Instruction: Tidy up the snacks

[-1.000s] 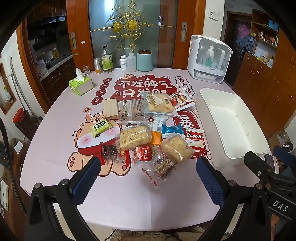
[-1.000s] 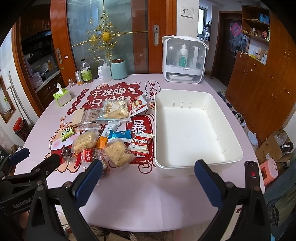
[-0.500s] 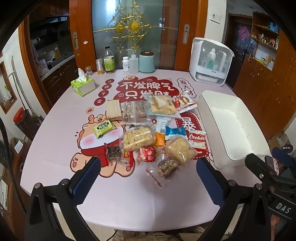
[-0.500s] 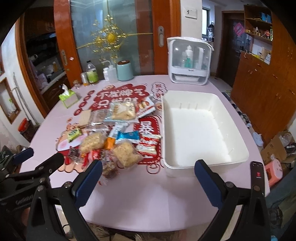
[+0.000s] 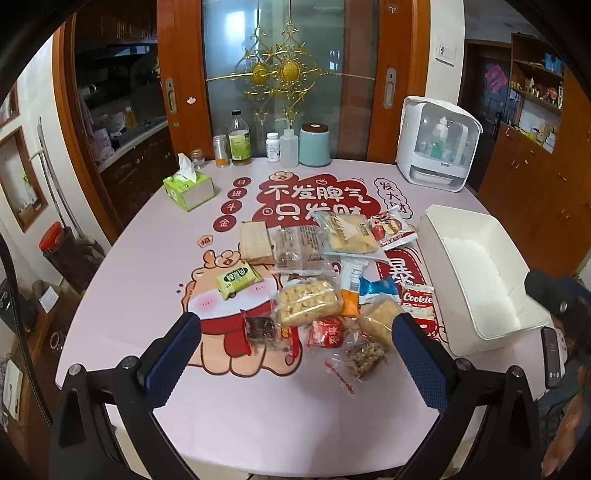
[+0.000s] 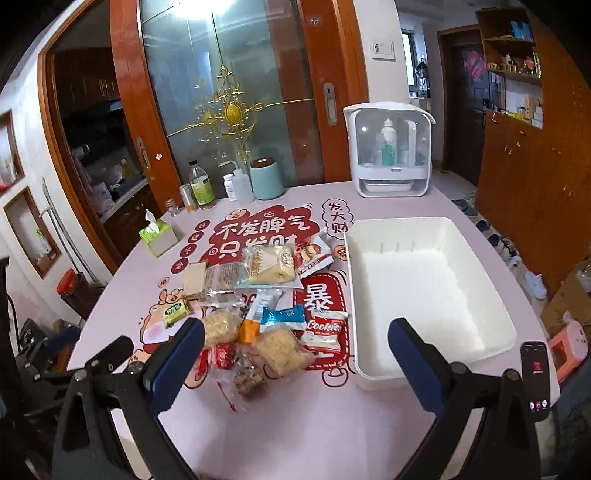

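- The left gripper (image 5: 295, 354) is held spread wide, grasping nothing.
- The right gripper (image 6: 295, 354) is likewise held apart.
- Snacks (image 5: 317, 280) are heaped left of the white bin (image 6: 424, 295), which seems bare inside.

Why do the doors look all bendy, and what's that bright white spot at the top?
Left wrist view: the fisheye lens bows the orange door frame and darkens the corners. Right wrist view: the frame leans even more, and light glares off the glass door. In both views the snack pile looks fairly sharp.
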Action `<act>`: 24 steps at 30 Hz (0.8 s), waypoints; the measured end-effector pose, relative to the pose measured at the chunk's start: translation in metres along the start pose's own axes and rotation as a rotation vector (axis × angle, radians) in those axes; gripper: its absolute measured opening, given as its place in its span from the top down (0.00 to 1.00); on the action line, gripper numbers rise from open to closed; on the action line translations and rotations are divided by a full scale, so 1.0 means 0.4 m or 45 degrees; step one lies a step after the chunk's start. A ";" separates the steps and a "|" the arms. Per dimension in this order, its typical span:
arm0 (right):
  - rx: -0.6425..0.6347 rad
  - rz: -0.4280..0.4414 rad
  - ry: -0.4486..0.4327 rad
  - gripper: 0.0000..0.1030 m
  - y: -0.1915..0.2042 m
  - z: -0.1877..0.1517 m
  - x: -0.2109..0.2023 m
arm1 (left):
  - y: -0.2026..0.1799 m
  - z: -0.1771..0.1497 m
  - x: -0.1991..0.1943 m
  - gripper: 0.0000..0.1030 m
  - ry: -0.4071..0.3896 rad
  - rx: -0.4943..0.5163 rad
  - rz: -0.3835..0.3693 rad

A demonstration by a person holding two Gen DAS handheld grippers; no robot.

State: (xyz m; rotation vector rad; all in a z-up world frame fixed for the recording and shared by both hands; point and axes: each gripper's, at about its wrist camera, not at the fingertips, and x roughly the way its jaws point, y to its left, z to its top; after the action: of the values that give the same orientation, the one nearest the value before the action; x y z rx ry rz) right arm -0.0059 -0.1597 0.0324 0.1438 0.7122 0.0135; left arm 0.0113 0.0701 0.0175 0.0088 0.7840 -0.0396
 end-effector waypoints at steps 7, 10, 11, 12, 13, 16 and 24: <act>-0.055 0.043 0.065 0.12 0.018 0.010 0.055 | 0.031 0.001 0.009 0.00 -0.038 0.032 0.067; -0.077 0.070 0.125 0.12 0.031 -0.009 0.098 | 0.054 -0.004 0.032 0.00 -0.026 0.043 0.083; -0.093 0.069 0.131 0.12 0.040 -0.018 0.111 | 0.065 -0.009 0.043 0.00 -0.021 0.040 0.082; -0.108 0.065 0.136 0.12 0.047 -0.028 0.123 | 0.079 -0.015 0.057 0.00 -0.018 0.038 0.076; -0.123 0.064 0.142 0.12 0.055 -0.038 0.136 | 0.089 -0.020 0.069 0.01 -0.012 0.037 0.071; -0.174 0.080 0.204 0.12 0.083 -0.078 0.193 | 0.119 -0.050 0.121 0.01 0.045 0.055 0.048; -0.230 0.227 0.387 0.15 0.113 -0.187 0.336 | 0.137 -0.128 0.272 0.00 0.240 0.087 -0.026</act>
State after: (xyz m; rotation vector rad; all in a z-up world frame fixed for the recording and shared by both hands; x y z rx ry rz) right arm 0.0490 -0.0972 -0.1047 0.0315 0.9954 0.2743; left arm 0.0542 0.1227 -0.0960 0.0700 0.9710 -0.0861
